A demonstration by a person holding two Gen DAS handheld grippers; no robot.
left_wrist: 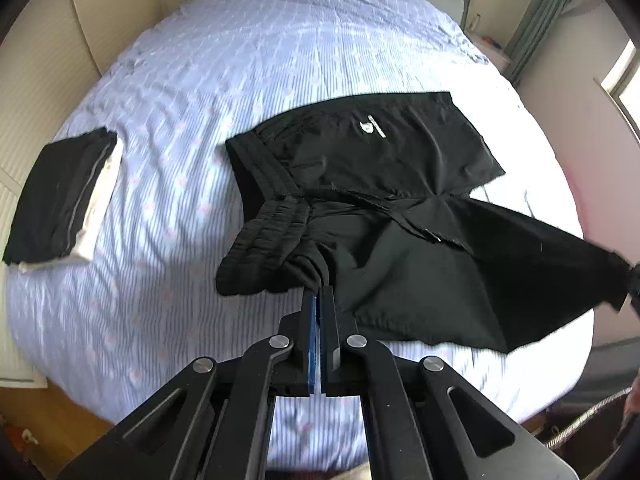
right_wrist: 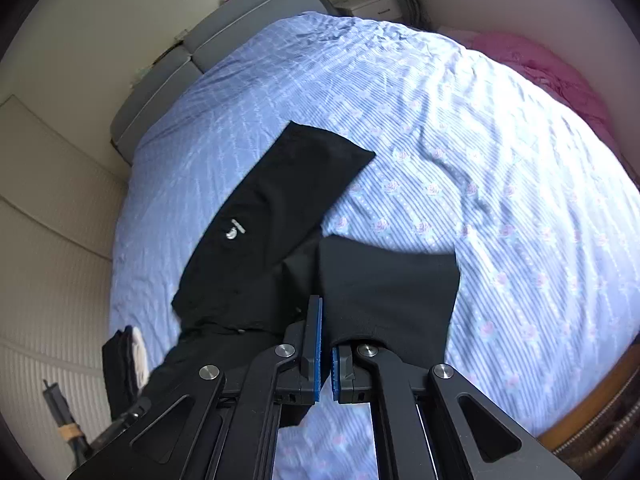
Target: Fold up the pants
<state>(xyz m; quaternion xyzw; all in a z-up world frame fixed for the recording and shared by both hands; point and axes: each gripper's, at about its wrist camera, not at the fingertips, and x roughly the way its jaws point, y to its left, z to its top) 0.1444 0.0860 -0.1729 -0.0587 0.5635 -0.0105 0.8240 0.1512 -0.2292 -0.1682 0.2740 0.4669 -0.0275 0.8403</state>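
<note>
Where black pants sprawl, a striped bedspread fills the room

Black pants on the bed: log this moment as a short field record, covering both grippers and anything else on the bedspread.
surface: bed with blue striped floral bedspread
garment: black pants with small white logo, partly folded, near part lifted
left gripper: shut on bunched elastic waistband
right gripper: shut on the pants fabric, which drapes over its fingers
other items: folded stack of black and white clothes at the bed's left edge
background: grey padded headboard
</note>
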